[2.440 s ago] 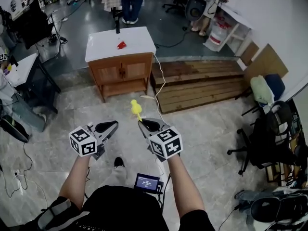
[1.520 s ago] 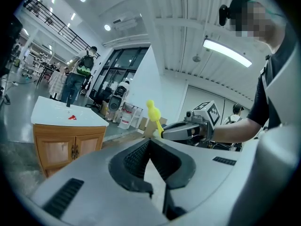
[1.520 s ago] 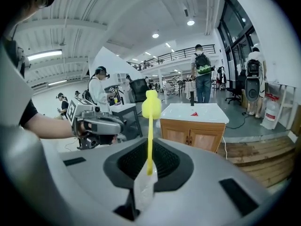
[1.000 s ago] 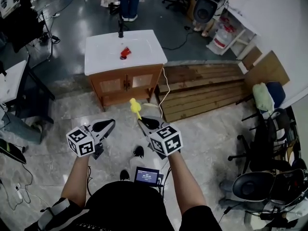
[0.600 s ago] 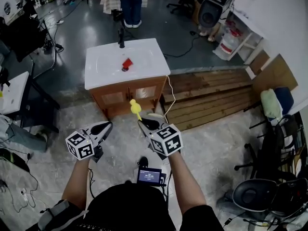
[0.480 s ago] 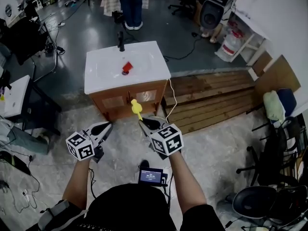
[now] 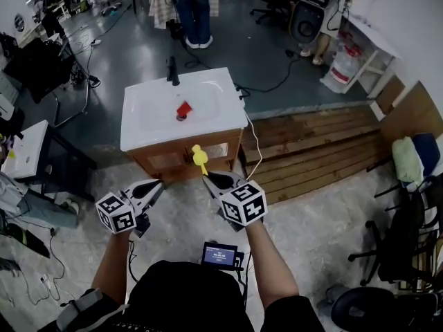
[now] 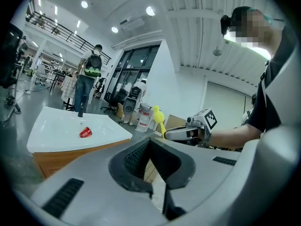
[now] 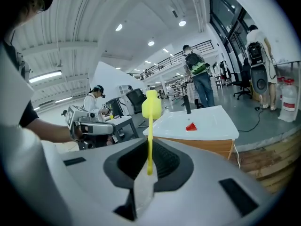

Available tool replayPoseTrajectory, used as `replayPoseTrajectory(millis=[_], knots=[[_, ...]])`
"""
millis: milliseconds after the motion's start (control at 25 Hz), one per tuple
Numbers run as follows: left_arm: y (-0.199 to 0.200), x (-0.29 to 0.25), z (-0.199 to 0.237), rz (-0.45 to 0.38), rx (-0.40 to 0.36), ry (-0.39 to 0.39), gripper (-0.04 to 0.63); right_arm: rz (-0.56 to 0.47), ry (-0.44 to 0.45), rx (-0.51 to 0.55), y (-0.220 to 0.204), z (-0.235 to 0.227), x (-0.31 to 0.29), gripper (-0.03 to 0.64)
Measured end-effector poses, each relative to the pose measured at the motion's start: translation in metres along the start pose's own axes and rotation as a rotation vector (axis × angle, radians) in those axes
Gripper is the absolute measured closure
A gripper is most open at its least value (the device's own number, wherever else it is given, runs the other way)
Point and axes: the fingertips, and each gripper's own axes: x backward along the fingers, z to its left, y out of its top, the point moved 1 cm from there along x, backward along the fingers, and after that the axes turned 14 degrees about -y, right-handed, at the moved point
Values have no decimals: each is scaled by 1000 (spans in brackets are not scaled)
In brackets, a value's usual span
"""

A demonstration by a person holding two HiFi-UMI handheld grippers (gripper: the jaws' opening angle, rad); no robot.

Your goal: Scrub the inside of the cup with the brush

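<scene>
From the head view, two tools are held out side by side over the stone floor. The left tool has its jaws pressed together with nothing between them. The right tool pinches the handle of one yellow brush, whose head points up and away from the person. Ahead stands one white tabletop with a sunken basin, set on a wooden cabinet. One red cup lies in that basin, well apart from both tools. One black faucet rises at the far edge. One small screen shows at the person's waist, and one standing person's legs show beyond the tabletop.

In the left gripper view, the left tool is closed and empty. The single red cup looks tipped on its side on the white tabletop, just in front of the faucet. The right tool shows at the right with the brush sticking up from it. One person with a backpack stands behind.

In the right gripper view, the right tool is clamped on the brush's thin handle, and the brush head stands upright above the jaws. The cup sits on the tabletop near the faucet. The left tool shows at the left.
</scene>
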Motion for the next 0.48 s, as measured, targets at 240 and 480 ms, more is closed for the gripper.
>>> replayPoseTrajectory(millis=[240, 480], knots=[[4, -19, 21, -2, 26, -15, 592, 17, 11, -17, 2, -20, -18, 580], [4, -32, 63, 4, 39, -25, 592, 44, -3, -15, 7, -38, -49, 578]])
